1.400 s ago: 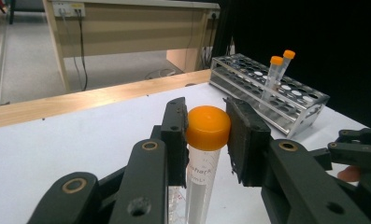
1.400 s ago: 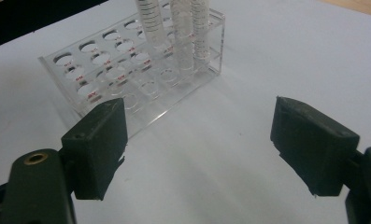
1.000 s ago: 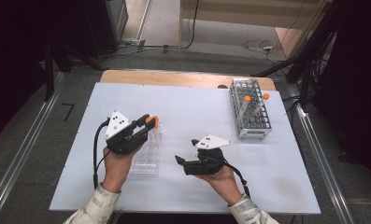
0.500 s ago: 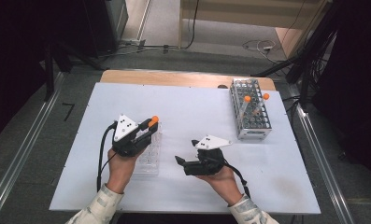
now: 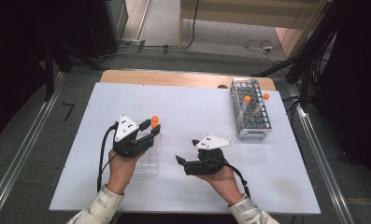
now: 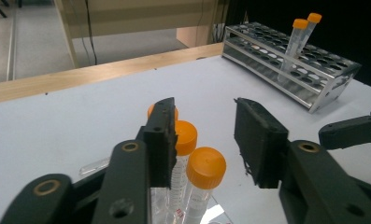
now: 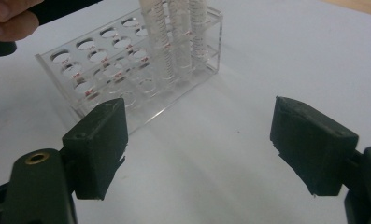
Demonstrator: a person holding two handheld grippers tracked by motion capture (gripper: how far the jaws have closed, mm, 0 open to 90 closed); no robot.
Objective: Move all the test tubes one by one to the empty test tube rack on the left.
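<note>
High view: the left claw (image 5: 151,128) has just been opening over the clear rack (image 5: 148,156) on the white surface (image 5: 192,107), its jaws now off the orange-capped tube (image 6: 199,186) standing there, apparently just seated. Next, fetch another from the metal rack (image 5: 251,112). The right claw (image 5: 181,161) waits, wide open.

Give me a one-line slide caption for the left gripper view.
Left claw, jaws just opened, above three orange-capped plastic tubes in a clear rack; metal rack with two more tubes beyond.
</note>
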